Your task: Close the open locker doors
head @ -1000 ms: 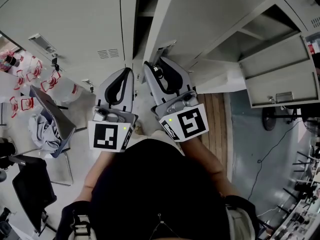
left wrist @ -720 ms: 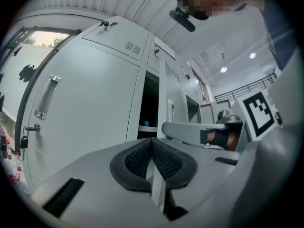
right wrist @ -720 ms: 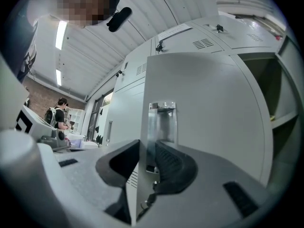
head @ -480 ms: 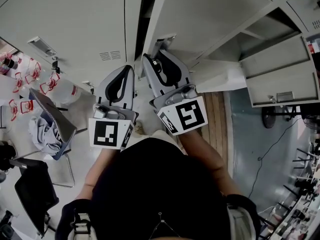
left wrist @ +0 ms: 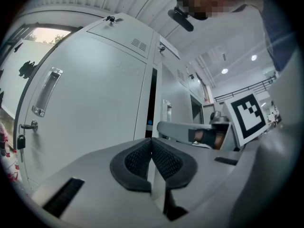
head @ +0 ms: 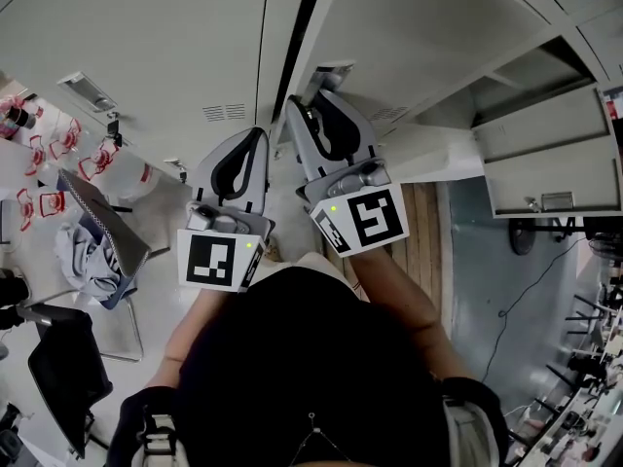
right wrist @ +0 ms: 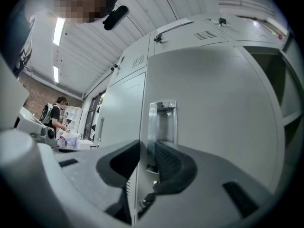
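Grey metal lockers (head: 146,27) fill the upper part of the head view, seen from steeply above. At far left, plastic bottles (head: 58,144) with red markings stand on the pale floor, near a crumpled cloth (head: 83,256) and a dark chair (head: 63,373).

Next, the left gripper (left wrist: 151,144) points at a closed locker door (left wrist: 90,103) with a long pull handle (left wrist: 45,91). Its own view shows its ribbed pads meeting at the tips with nothing between them. Just past its tips runs a dark vertical gap (head: 292,47), where the neighbouring door is not yet flush.

Right of that gap is the nearly shut locker door (right wrist: 213,108), standing slightly ajar. The right gripper (right wrist: 146,156) is at this door's free edge, just below its recessed metal handle (right wrist: 161,120). Its jaws stand partly apart and have just been closing in a little. The door's edge runs up between them, and no firm pinch on it can be made out.

Further right, a strip of wooden flooring (head: 419,222) shows beside the person's arm. At far right, a second locker door (head: 550,154) hangs swung wide open, well apart from both grippers. A dark cable (head: 516,300) trails across the floor below it.
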The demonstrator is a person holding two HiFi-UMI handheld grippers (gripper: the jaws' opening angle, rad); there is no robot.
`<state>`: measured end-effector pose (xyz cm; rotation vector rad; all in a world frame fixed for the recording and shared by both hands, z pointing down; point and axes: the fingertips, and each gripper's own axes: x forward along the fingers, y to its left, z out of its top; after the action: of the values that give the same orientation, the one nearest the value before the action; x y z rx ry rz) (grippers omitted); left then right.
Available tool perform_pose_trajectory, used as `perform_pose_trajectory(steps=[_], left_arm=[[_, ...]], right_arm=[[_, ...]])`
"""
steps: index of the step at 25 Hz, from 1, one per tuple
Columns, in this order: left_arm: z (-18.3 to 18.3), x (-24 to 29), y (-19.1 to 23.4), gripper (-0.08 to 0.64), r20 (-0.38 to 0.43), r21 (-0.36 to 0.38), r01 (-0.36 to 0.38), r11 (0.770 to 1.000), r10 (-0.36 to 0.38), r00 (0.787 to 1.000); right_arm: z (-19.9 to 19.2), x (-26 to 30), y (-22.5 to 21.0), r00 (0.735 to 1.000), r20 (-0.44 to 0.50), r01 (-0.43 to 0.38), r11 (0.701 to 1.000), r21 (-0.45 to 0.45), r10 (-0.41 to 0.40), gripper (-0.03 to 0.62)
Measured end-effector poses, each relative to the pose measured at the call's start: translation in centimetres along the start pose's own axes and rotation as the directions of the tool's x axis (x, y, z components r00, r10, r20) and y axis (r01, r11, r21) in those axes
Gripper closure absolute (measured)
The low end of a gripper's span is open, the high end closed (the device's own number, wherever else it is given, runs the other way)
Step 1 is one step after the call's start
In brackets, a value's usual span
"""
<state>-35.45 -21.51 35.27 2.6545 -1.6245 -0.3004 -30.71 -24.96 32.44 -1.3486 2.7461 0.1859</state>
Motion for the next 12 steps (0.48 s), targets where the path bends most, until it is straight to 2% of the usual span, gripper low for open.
perform_pose_trajectory(steps=[12], left_arm=[[-0.8,0.9,1.6,0.557,-0.026,-0.006,-0.015,1.000,0.015,1.000]], right_arm=[[-0.3,1.9,-0.8,1.000,-0.004,0.011,1.000,-0.008,-0.011,0.503]])
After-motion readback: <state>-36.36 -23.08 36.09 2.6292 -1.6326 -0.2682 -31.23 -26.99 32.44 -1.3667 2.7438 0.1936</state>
